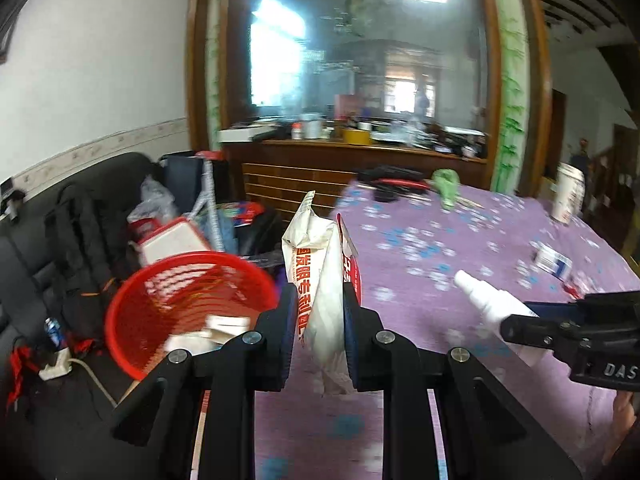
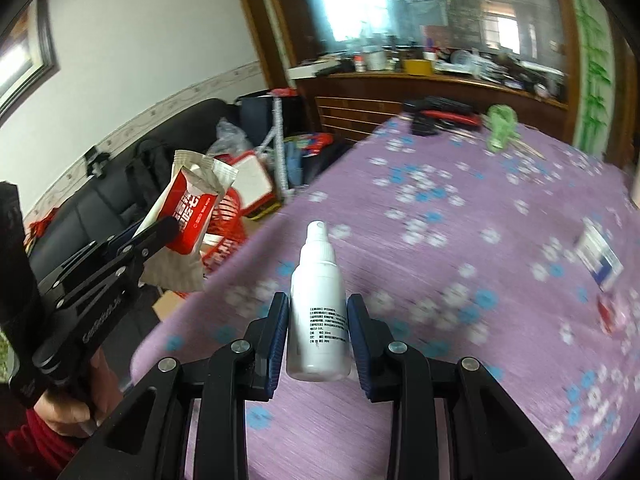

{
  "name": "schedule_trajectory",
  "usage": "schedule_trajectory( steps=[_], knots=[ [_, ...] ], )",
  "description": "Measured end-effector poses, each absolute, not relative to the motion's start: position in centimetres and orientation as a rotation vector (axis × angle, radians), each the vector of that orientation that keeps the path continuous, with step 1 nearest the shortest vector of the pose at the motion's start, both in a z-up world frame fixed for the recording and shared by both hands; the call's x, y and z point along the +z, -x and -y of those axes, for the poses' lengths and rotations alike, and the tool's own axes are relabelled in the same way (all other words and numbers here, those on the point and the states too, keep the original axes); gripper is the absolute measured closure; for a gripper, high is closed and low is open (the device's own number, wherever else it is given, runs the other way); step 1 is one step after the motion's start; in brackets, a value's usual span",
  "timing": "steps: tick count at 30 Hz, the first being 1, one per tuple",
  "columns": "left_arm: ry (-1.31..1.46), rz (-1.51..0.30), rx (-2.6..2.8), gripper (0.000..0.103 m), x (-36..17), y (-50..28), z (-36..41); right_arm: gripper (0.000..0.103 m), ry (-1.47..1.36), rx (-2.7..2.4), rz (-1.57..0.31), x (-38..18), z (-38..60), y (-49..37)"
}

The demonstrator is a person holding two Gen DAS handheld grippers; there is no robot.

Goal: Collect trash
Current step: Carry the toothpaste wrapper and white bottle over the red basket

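Two jaws clench trash, left a wrapper [image 1: 320, 280], right a bottle [image 2: 318, 304] (red basket [image 1: 132, 320] beside the table [image 1: 440, 248]).

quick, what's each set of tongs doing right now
left tongs: shut on the wrapper
right tongs: shut on the spray bottle

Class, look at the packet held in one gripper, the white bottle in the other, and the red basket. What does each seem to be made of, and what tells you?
Packet: thin printed plastic or foil film, probably; it creases and crumples.
White bottle: smooth, slightly glossy opaque plastic with a spray top.
Red basket: moulded plastic, with slotted openwork walls and a shiny rim.
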State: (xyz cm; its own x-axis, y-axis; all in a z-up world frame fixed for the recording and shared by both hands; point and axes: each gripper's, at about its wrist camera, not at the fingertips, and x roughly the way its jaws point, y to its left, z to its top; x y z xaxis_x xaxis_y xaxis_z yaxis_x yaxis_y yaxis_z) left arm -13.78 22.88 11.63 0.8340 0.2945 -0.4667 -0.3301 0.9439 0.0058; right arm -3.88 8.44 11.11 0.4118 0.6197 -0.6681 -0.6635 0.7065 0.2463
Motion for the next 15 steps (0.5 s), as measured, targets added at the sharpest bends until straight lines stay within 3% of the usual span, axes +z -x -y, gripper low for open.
schedule_trajectory(
  steps=[15],
  knots=[
    [0.216,-0.536,0.462,0.083,11.0,15.4,-35.2,0.07,0.11,0.956,-0.835,13.1,-20.2,3.5]
  ],
)
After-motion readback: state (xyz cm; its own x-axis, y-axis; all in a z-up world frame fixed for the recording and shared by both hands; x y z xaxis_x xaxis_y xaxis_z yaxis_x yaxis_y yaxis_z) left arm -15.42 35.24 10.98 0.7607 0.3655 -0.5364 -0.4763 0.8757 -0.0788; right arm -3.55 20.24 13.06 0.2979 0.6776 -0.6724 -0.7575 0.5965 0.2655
